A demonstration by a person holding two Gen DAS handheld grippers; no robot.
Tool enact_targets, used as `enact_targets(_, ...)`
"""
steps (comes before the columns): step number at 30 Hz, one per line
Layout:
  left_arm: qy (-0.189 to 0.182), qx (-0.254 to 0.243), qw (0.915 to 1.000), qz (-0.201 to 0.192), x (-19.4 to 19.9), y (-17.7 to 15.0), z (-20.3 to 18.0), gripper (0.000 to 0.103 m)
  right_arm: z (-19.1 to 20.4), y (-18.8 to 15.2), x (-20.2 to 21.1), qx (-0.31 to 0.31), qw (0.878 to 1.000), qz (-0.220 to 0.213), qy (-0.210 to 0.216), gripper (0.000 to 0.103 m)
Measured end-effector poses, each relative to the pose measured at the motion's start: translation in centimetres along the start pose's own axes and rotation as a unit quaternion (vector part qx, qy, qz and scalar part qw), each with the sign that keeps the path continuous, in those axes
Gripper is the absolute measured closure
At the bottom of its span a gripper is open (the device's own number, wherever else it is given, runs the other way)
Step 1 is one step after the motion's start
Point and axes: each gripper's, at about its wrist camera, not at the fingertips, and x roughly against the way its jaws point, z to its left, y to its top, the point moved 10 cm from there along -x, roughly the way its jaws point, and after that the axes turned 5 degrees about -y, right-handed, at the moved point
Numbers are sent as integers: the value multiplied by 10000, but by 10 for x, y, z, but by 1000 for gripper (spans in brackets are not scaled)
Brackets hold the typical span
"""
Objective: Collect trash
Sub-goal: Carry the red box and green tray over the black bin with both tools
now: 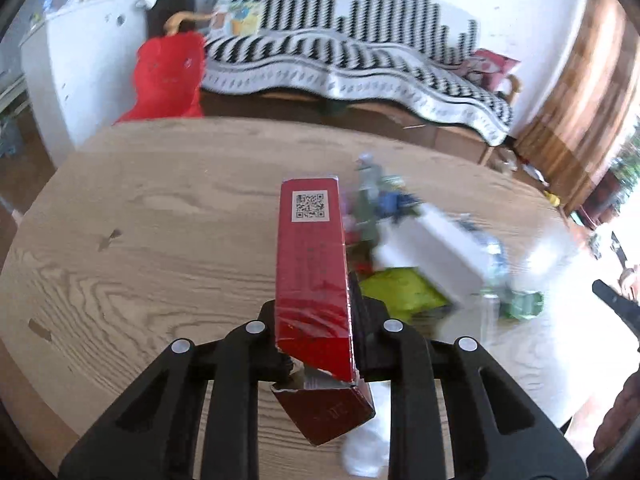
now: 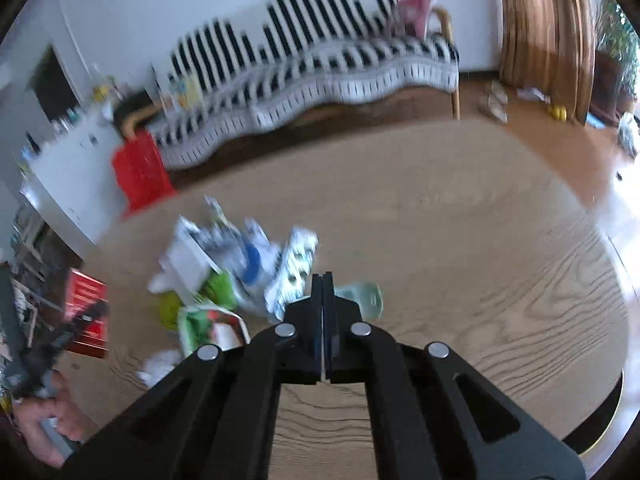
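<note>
Gripping a red carton (image 1: 312, 264) between the pads of the left gripper (image 1: 320, 320), its torn lower flap hanging open above the wooden table (image 1: 160, 220). Lying just right of it, a blurred heap of trash (image 1: 420, 248), perhaps wrappers and a white box. Pressing together with nothing between them, the fingers of the right gripper (image 2: 322, 304), close beside that heap.

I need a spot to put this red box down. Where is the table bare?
Bare wood lies left of the red box, out to the table edge, and right of the trash pile in the right wrist view. The pile itself is crowded.
</note>
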Motion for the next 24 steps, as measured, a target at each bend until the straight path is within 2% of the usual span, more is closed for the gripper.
enact_targets(3, -34, -372, 9992, -155, 5, 1, -33, 81, -18, -6, 6, -307, 9995, 38, 63, 102)
enact_targets(5, -255, -411, 9988, -79, -1, -1, -60, 81, -35, -18, -8, -561, 9980, 298, 23, 101)
enact_targets(6, -446, -354, 9984, 14, -6, -2, -74, 81, -43, -24, -16, -665, 9967, 464, -47, 98)
enact_targets(8, -839, -244, 9959, 214, -17, -3, -106, 81, -55, -33, -30, -790, 9940, 762, 10, 70)
enact_targets(9, -937, -253, 9950, 254, -19, -5, -114, 81, -56, -34, -33, -829, 9935, 780, 57, 20)
enact_targets(10, -1053, -307, 9936, 276, -22, -5, -128, 81, -56, -34, -33, -827, 9938, 745, 40, 7)
enact_targets(11, -1126, -372, 9926, 260, -25, -5, -138, 81, -60, -29, -32, -717, 9959, 547, -73, 7)
enact_targets(12, -1184, -429, 9917, 243, -28, -6, -146, 81, -59, -27, -33, -552, 9970, 532, -136, 7)
enact_targets(14, -1300, -477, 9898, 341, -35, -13, -153, 81, -48, -27, -43, -250, 9975, 656, -56, 7)
enact_targets(16, -1445, -495, 9869, 516, -43, -20, -155, 81, -41, -30, -59, 166, 9964, 794, -235, 8)
enact_targets(21, -1342, -639, 9869, 632, -55, -28, -141, 81, -19, -49, -98, 1073, 9863, 1107, -589, 12)
enact_targets(22, -1361, -623, 9865, 665, -57, -28, -141, 81, -16, -51, -105, 1166, 9848, 1114, -652, 19)
enact_targets(23, -1377, -638, 9861, 684, -58, -29, -140, 81, -14, -52, -111, 1240, 9834, 1124, -700, 33)
enact_targets(24, -1377, -688, 9857, 692, -59, -29, -141, 81, -12, -53, -116, 1230, 9833, 1164, -662, 68)
